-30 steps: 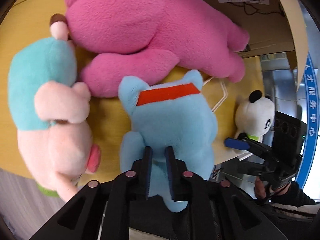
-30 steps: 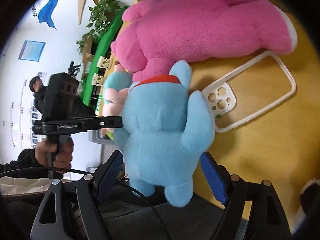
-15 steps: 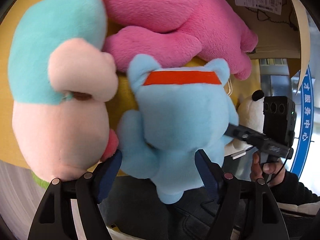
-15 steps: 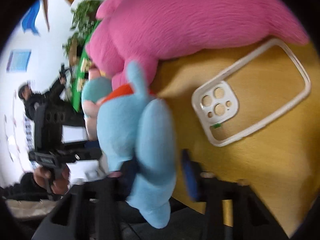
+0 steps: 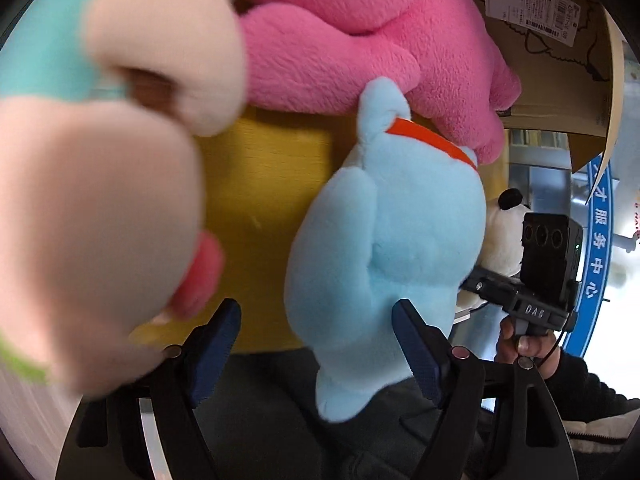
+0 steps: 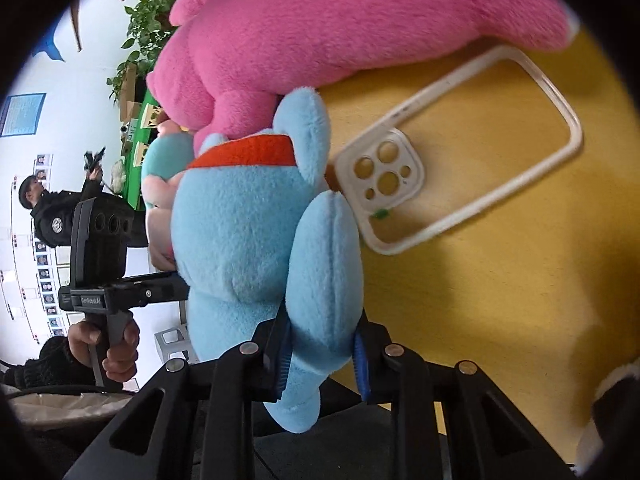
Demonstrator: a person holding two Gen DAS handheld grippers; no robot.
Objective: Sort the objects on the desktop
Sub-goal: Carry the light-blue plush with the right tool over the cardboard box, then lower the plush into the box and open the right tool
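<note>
Right wrist: right gripper (image 6: 323,354) closing on blue plush (image 6: 256,240) leg.

My worktop is a yellow wooden table (image 6: 500,280). Behind it stands a white wall (image 6: 60,128) carrying a blue poster (image 6: 22,114) and rows of small framed photos (image 6: 44,276). A leafy potted plant (image 6: 146,28) stands beside a green table (image 6: 142,160). Lighting is bright and even.
</note>
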